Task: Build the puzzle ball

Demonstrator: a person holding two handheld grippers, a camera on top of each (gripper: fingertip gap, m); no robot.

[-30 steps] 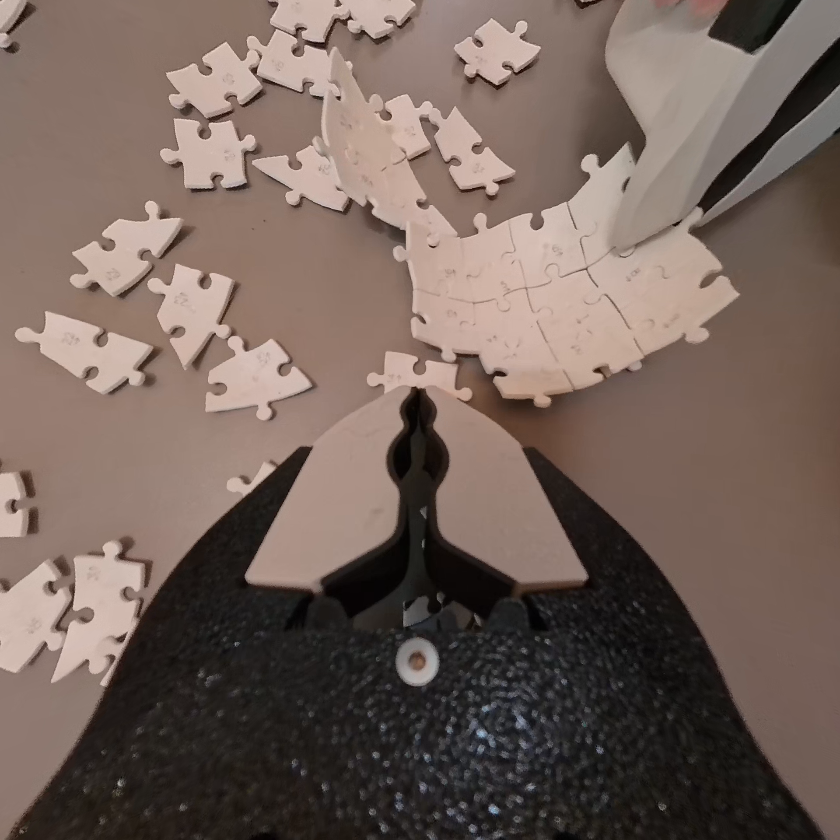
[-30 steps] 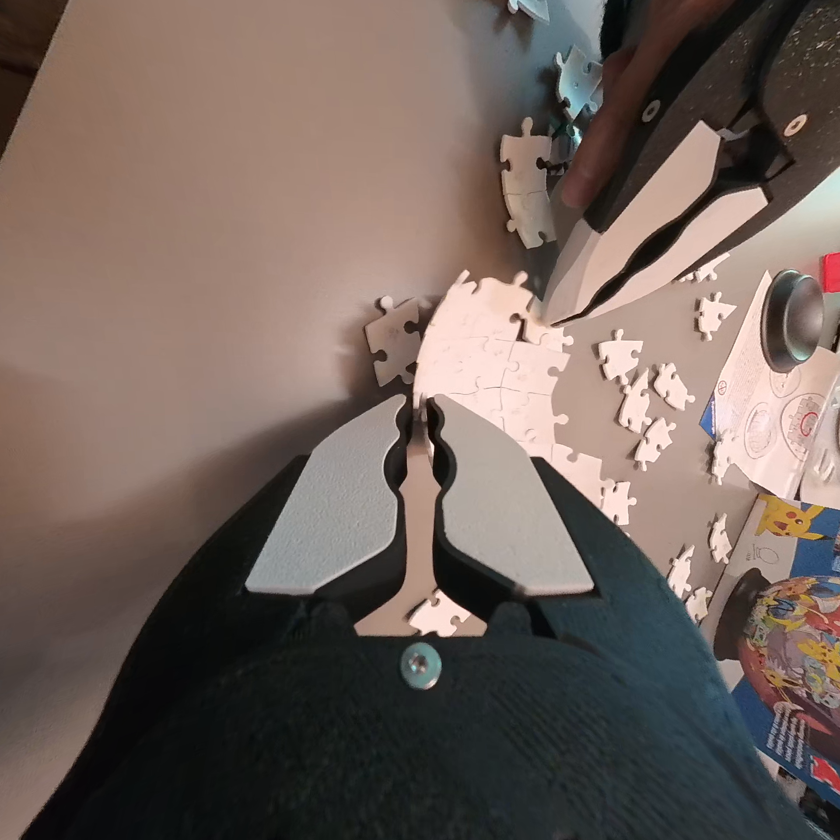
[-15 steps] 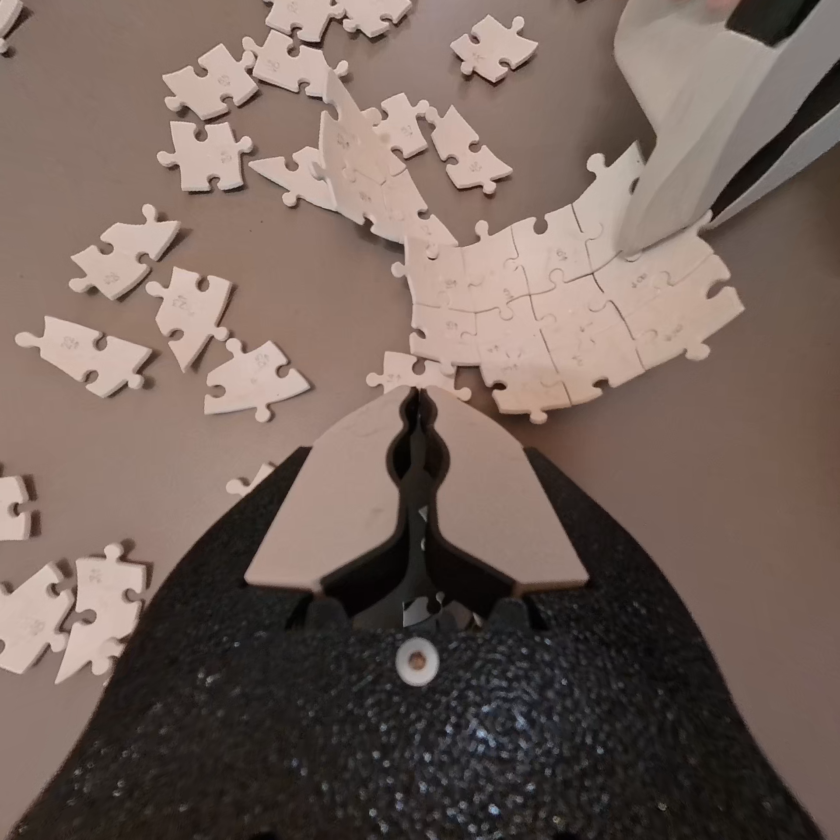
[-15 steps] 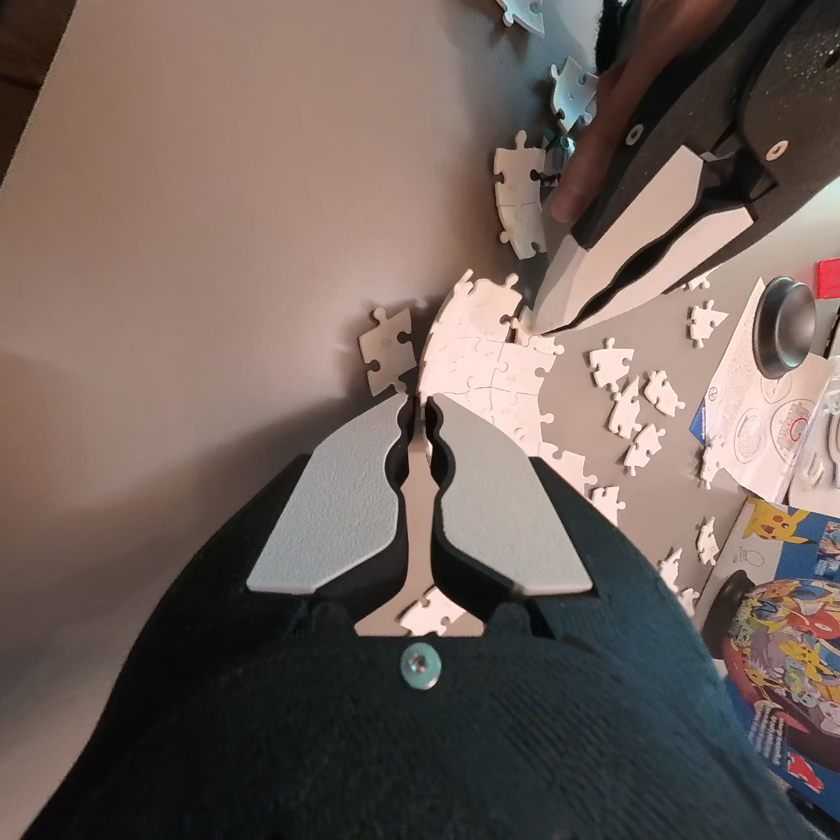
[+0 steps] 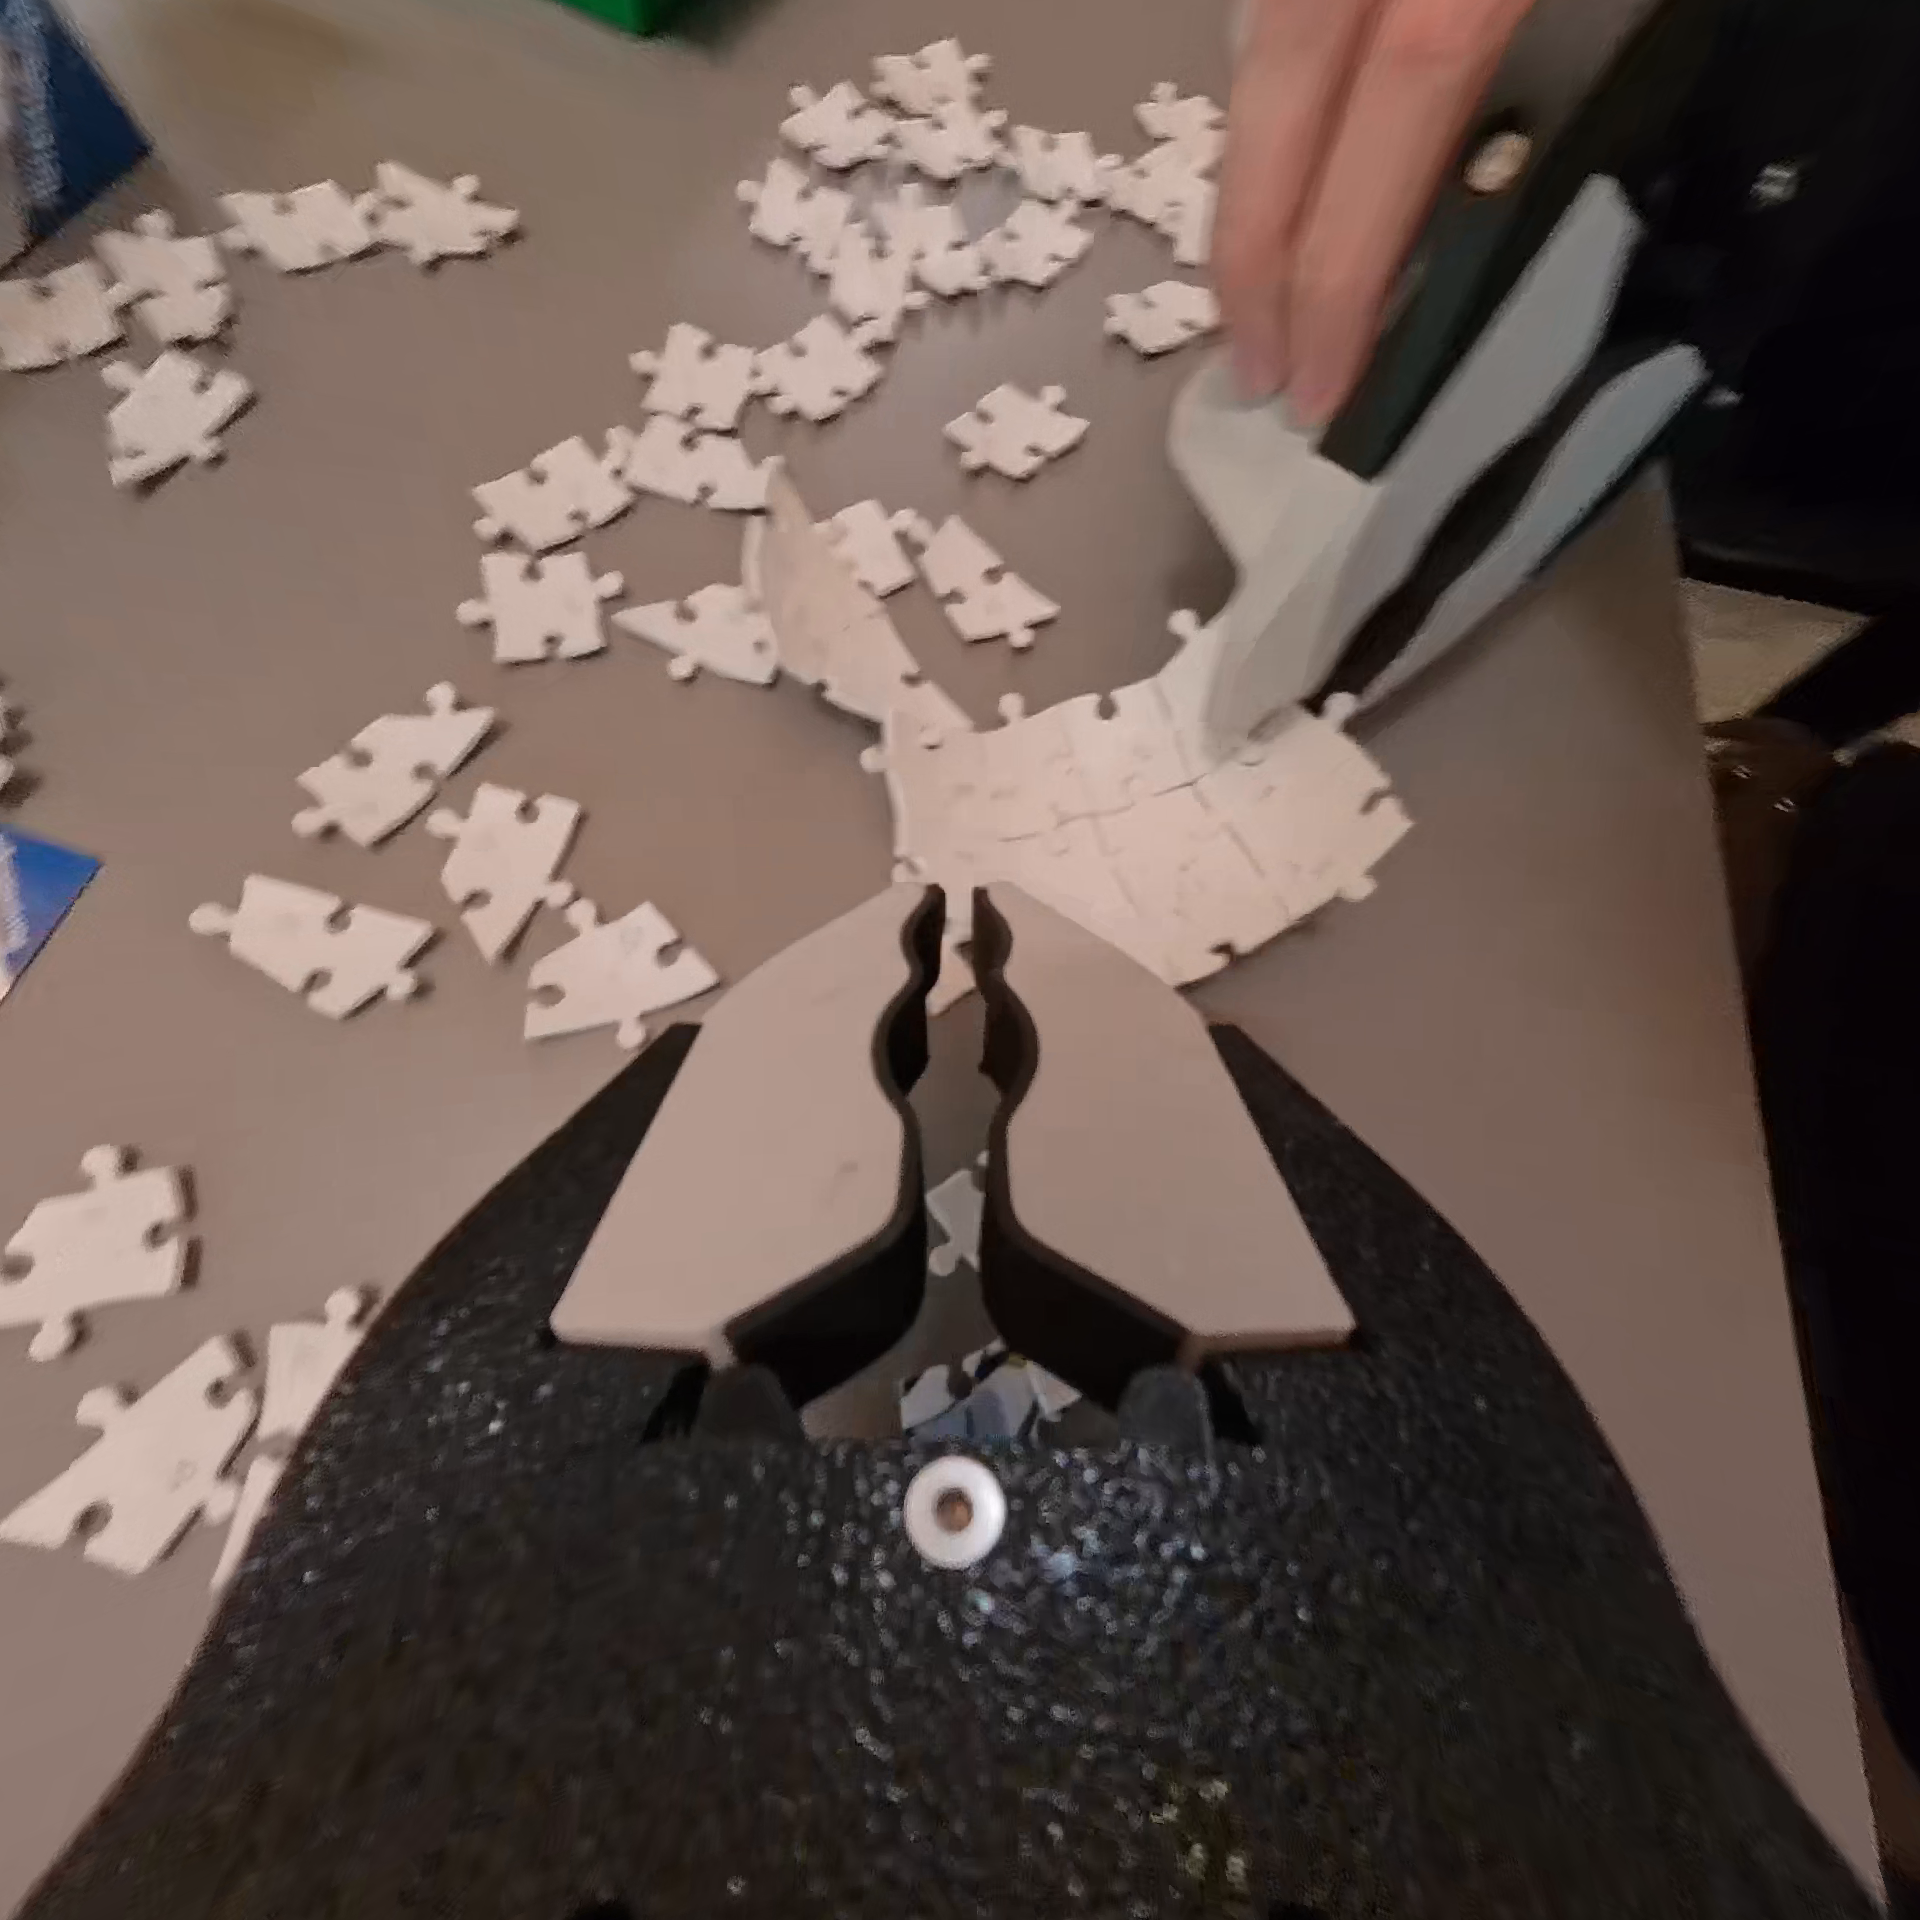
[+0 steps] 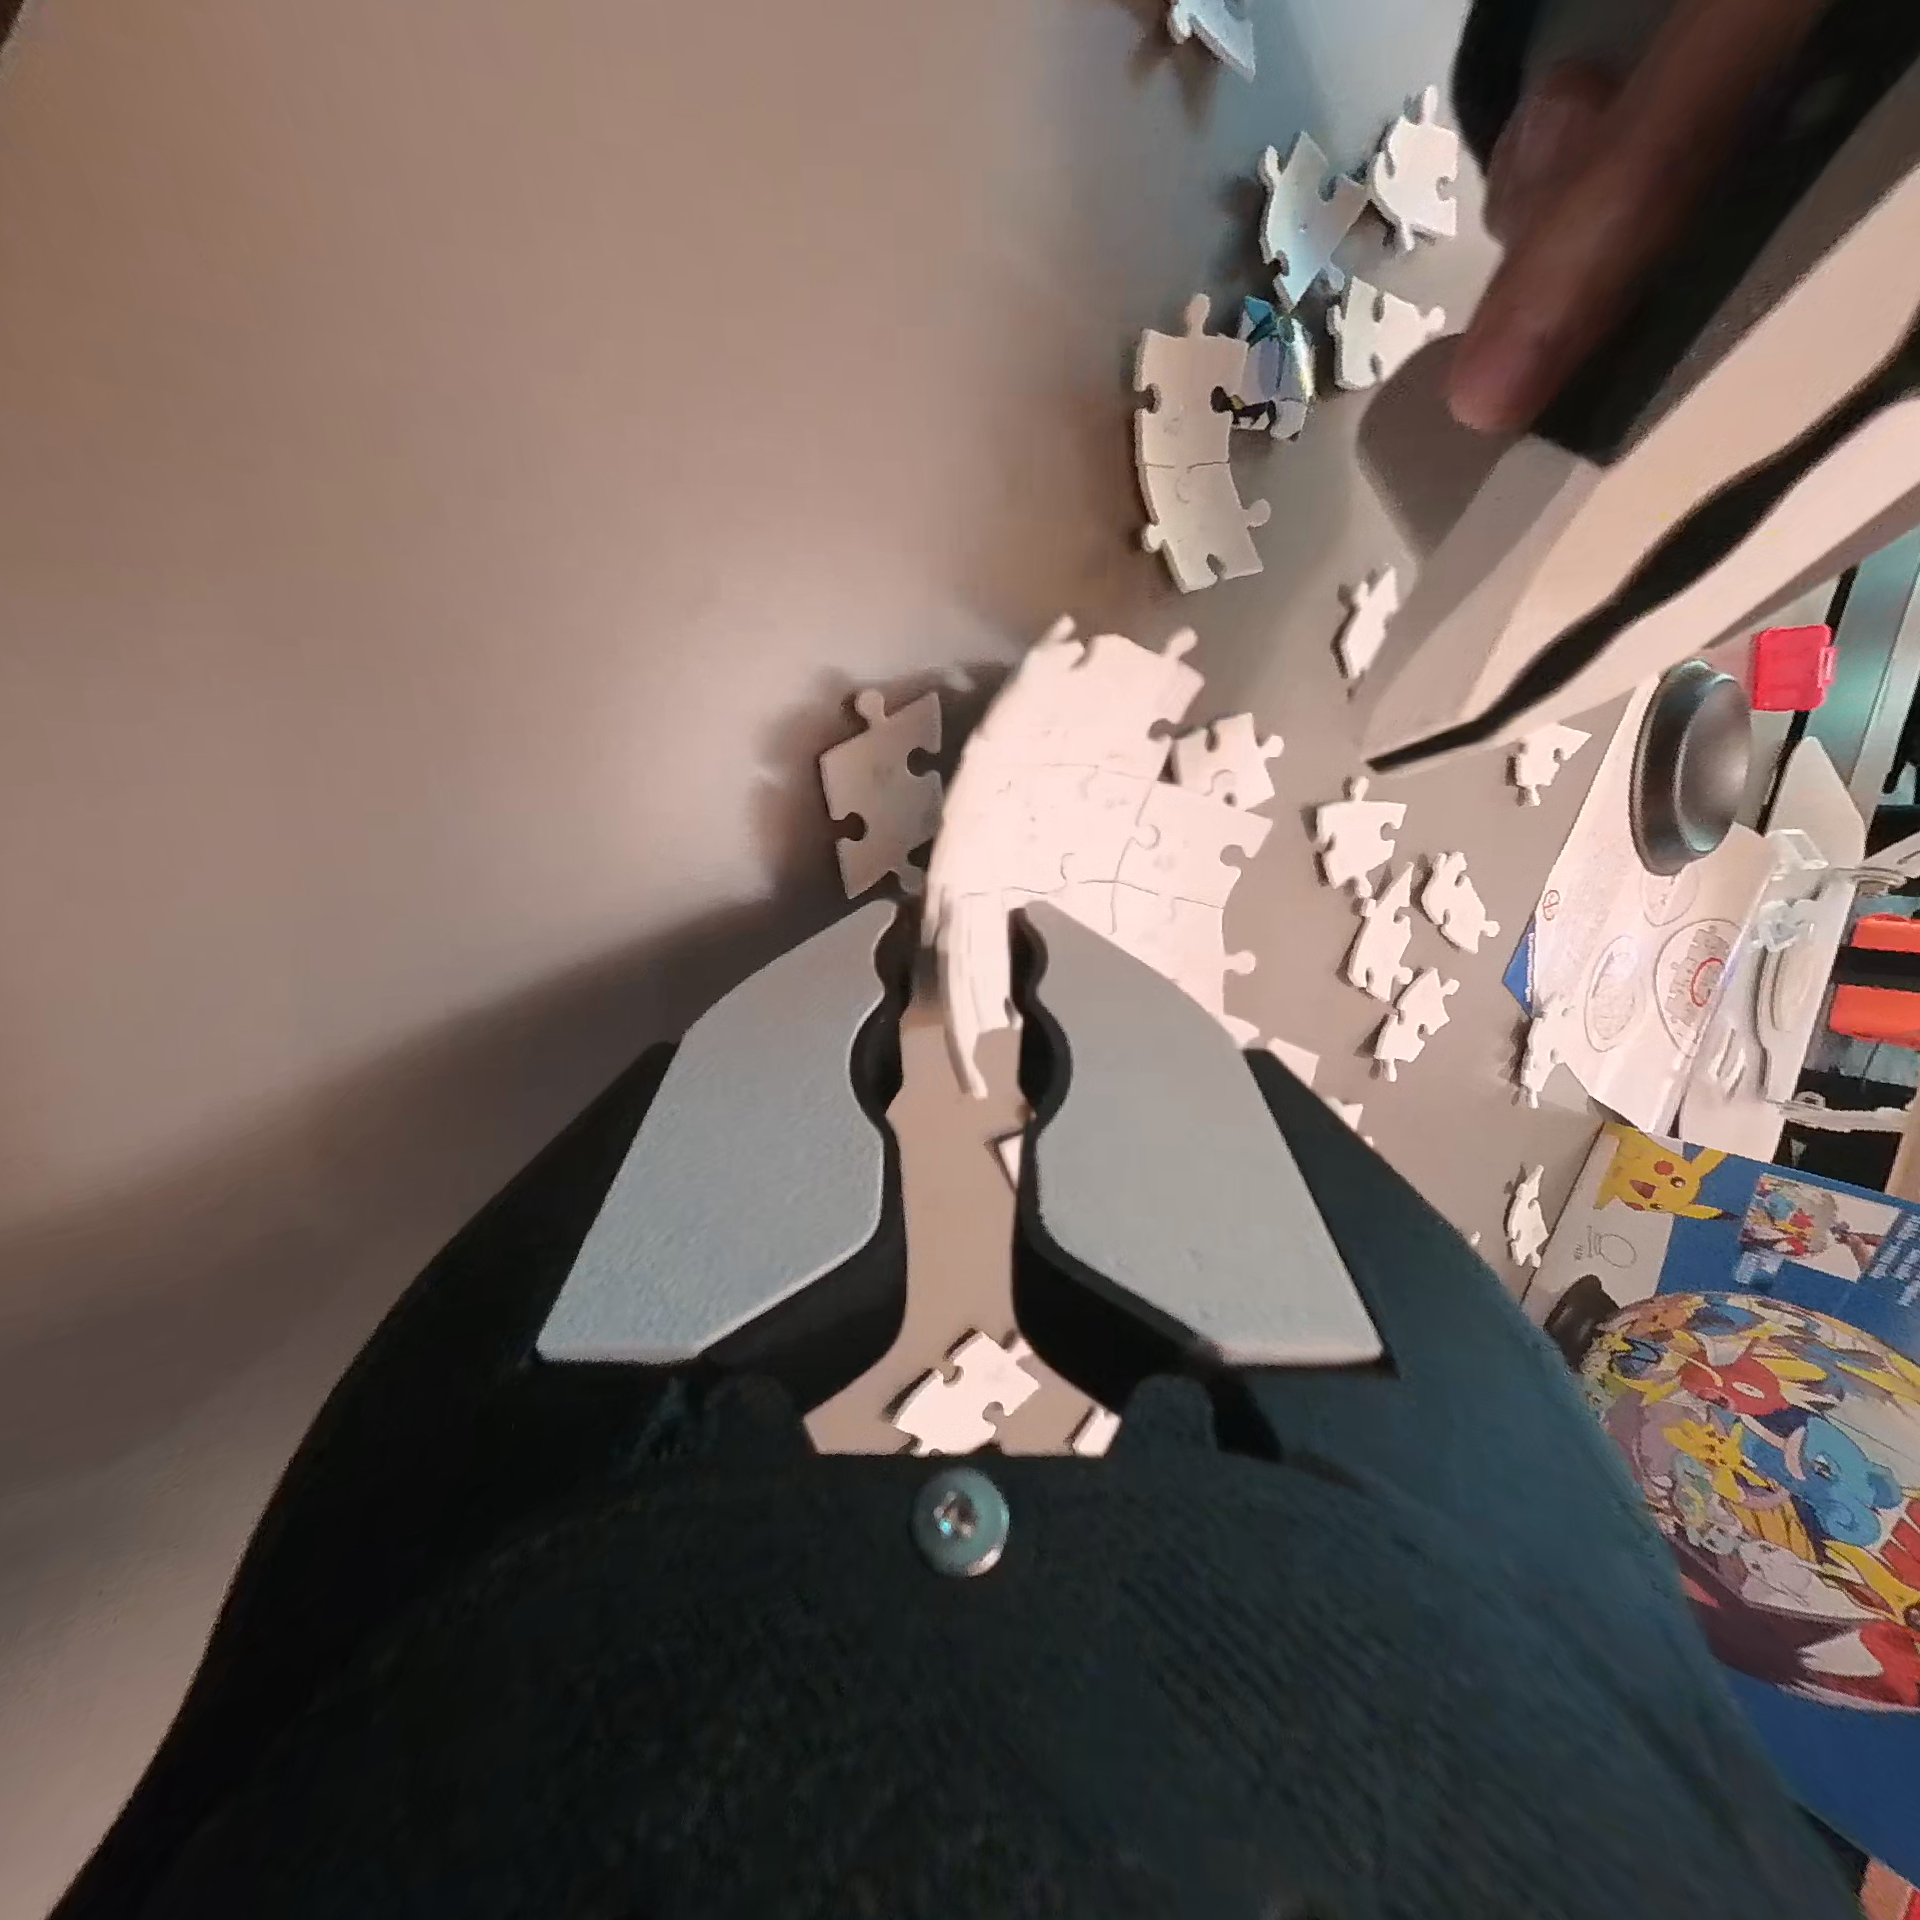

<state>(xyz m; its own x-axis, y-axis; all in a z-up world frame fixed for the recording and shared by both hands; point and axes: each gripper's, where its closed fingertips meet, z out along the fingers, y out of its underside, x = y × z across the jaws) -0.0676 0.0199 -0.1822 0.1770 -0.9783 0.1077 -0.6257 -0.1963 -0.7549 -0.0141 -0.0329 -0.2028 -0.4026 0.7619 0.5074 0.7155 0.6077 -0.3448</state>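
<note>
A curved patch of joined white puzzle pieces (image 5: 1143,831) lies on the grey table (image 5: 1455,1143). My left gripper (image 5: 958,904) hovers at its near-left corner with the jaws slightly parted and nothing between them. One loose piece (image 6: 1226,758) lies against the patch's edge, below the left gripper (image 6: 1382,758). My right gripper (image 6: 961,925) has its jaws parted around the patch's (image 6: 1081,810) blurred near edge. In the left wrist view its tip (image 5: 1257,727) rests at the patch's far right.
Many loose white pieces (image 5: 613,977) are scattered left and behind. A short joined strip (image 5: 821,603) stands tilted behind the patch. The table edge (image 5: 1704,831) is close on the right. A puzzle box (image 6: 1766,1455), a paper sheet (image 6: 1621,935) and a black stand (image 6: 1694,769) lie beyond. Across from one pair of fingers to the other is roughly 9 cm.
My left gripper has opened, let go of the small piece at the patch's edge and lifted back. My right gripper's jaws have parted around the patch's edge.
</note>
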